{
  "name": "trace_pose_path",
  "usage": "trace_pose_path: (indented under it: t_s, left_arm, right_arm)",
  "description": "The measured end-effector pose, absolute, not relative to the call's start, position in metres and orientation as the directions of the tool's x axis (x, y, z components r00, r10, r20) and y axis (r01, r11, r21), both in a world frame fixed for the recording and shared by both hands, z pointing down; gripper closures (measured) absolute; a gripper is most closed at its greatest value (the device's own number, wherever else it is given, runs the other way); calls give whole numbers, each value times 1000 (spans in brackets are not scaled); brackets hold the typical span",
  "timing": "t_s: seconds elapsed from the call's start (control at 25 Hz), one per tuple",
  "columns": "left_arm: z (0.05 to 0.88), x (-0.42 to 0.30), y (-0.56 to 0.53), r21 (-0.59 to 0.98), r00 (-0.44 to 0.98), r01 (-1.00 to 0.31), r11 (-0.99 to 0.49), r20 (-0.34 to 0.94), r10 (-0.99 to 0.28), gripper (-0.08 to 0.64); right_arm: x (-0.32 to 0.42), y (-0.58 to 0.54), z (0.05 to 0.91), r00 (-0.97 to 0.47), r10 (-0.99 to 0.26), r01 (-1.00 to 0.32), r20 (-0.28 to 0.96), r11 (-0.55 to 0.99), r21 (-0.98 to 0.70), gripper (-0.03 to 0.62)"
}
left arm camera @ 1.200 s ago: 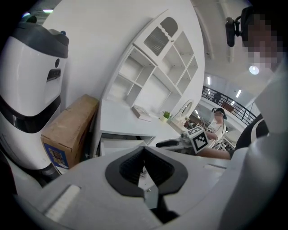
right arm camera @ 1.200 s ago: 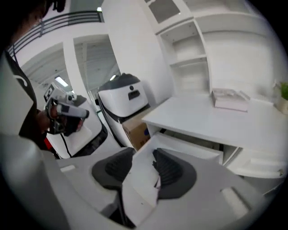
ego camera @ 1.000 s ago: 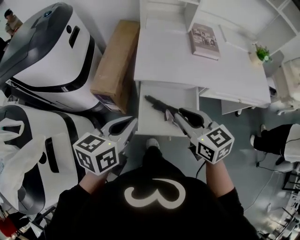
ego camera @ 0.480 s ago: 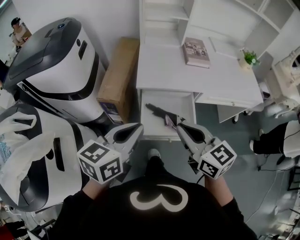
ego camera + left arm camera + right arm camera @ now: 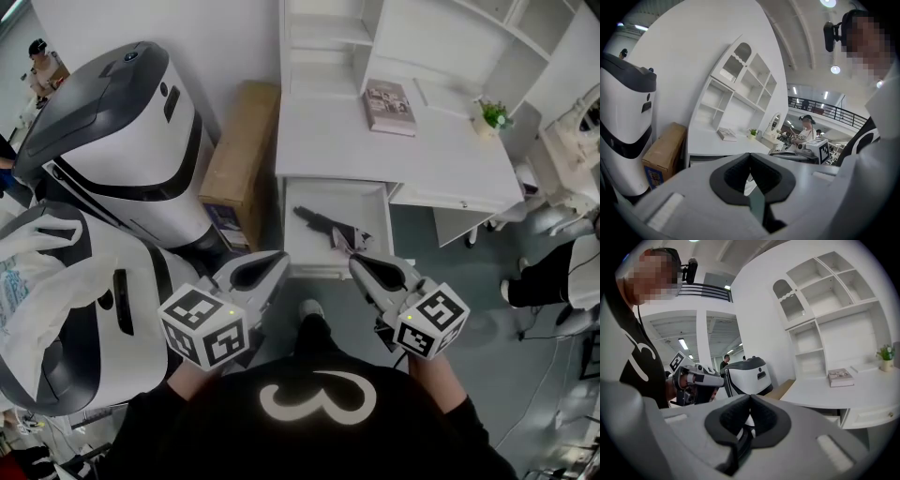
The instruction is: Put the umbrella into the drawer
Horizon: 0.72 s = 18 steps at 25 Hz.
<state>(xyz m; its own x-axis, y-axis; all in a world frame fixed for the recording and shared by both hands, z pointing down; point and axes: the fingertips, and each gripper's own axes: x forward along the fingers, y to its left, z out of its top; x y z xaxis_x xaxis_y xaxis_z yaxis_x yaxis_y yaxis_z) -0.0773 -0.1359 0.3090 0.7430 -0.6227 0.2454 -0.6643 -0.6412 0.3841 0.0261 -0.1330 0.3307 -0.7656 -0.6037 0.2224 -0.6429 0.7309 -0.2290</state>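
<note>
The dark folded umbrella (image 5: 322, 223) lies slantwise inside the open white drawer (image 5: 375, 204) under the desk's left end. Neither gripper touches it. My right gripper (image 5: 353, 262) hovers just in front of the drawer's front edge, shut with nothing between its jaws; in the right gripper view its tip (image 5: 750, 395) is pressed together. My left gripper (image 5: 281, 255) hangs beside it to the left, also shut and empty, and its tip (image 5: 750, 154) meets in the left gripper view. The umbrella is hidden in both gripper views.
A white desk (image 5: 375, 145) with a shelf unit carries a book (image 5: 388, 105) and a small potted plant (image 5: 494, 115). A cardboard box (image 5: 239, 150) leans left of the desk. Big white-and-grey machines (image 5: 112, 141) fill the left side. A person's legs (image 5: 562, 277) show at right.
Both grippers have drawn back from the drawer toward my body and risen. The right gripper has left the umbrella's near end; the umbrella stays lying in the drawer.
</note>
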Motion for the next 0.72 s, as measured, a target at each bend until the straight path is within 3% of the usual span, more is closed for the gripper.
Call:
trace_pose_path:
  t_s: [0.72]
  left_arm:
    - [318, -92, -123, 391, 738, -670, -630, 264, -621, 551]
  right_arm:
    - [7, -122, 337, -769, -596, -638, 230, 737, -222, 589]
